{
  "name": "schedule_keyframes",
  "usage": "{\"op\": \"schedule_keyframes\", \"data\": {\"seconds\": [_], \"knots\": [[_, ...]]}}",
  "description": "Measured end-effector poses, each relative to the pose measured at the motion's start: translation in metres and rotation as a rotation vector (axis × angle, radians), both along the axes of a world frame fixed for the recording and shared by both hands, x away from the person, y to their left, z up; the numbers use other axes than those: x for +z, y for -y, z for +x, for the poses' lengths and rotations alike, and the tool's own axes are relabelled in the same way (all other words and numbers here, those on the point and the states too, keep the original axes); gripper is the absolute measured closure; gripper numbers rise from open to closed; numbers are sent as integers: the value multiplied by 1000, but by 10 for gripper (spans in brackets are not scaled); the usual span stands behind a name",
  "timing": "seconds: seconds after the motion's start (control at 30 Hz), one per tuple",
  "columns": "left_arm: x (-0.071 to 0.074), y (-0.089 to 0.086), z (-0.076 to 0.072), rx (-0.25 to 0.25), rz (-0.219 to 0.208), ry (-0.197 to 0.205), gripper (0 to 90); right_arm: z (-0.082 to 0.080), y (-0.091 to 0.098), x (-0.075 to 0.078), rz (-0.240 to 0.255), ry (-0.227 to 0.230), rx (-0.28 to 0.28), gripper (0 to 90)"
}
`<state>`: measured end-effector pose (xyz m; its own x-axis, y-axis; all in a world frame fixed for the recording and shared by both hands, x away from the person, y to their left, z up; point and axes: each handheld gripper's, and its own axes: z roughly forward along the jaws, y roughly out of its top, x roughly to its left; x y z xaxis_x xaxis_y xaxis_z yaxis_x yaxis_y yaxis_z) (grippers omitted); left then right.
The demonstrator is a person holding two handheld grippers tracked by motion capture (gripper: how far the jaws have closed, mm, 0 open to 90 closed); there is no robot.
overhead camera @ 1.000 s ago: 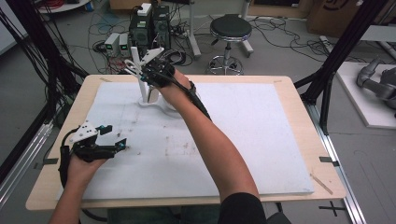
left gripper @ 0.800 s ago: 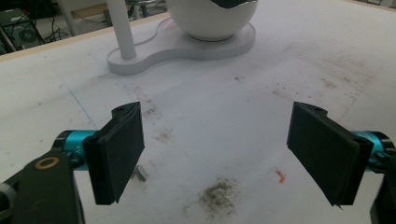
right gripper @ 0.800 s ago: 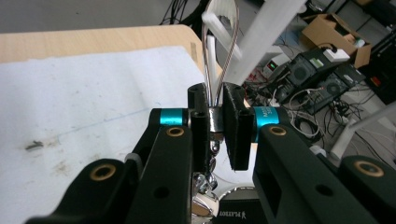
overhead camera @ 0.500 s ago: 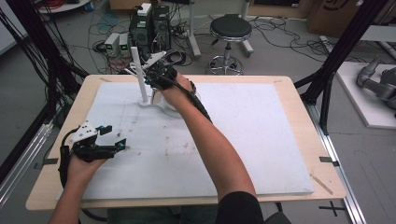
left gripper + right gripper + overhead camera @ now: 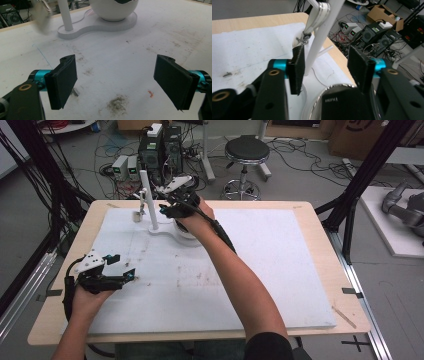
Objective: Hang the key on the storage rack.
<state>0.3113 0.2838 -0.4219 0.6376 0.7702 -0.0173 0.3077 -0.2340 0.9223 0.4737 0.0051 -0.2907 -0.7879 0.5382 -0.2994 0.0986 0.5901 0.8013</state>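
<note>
Your left gripper [image 5: 116,82] hangs low over the stained white tabletop [image 5: 280,270], jaws spread wide on nothing. Your right gripper [image 5: 325,67] is at the far-left white stand [image 5: 150,200]; up close, its parted jaws straddle the pole without pinching it, above a bowl [image 5: 347,105].

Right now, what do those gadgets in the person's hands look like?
Each is a black hand-held frame. The left gripper carries a grey three-cornered plate on top and trails a black cable. The right gripper has the same plate. Both have flat black rectangular pads on turquoise mounts, with brass-coloured pivots. The forearms are bare.
</note>
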Motion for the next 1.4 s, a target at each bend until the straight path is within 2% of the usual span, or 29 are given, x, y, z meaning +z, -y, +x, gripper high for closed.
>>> {"op": "schedule_keyframes", "data": {"seconds": [0.2,0.33,0.5,0.53,0.6,0.63,0.73,0.8,0.87,0.93,1.0,1.07,1.13,1.4], "knots": [[0,2,0,-3,0,0,188,-11,31,1,27,0,-11,438],[0,2,-2,-8,-2,4,189,-21,57,-2,36,-16,-27,396],[-1,1,-2,0,-4,-1,188,-26,83,1,28,-140,-58,324],[-1,1,-2,1,-1,1,189,-29,89,0,38,-132,-59,327],[0,1,-2,1,1,1,188,-39,100,-4,68,-48,-65,339],[0,1,-2,1,2,1,188,-41,105,-5,69,-41,-69,337],[-1,2,-2,-1,4,-4,189,-47,121,-12,94,-56,-83,334],[-2,2,-1,-3,9,-8,189,-50,131,-17,84,-80,-101,317],[-2,4,-1,-4,7,-7,188,-54,142,-24,107,-76,-112,316],[-2,4,-1,-6,10,-7,188,-55,153,-29,109,-102,-133,305],[-2,5,-1,-6,10,-6,188,-59,164,-34,139,-97,-149,303],[-2,5,-1,-6,10,-6,188,-61,174,-38,146,-112,-161,290],[-3,5,-1,-5,11,-7,188,-64,183,-41,165,-104,-169,289],[-2,6,-1,-7,10,-4,188,-79,213,-58,214,-139,-212,246]]}}
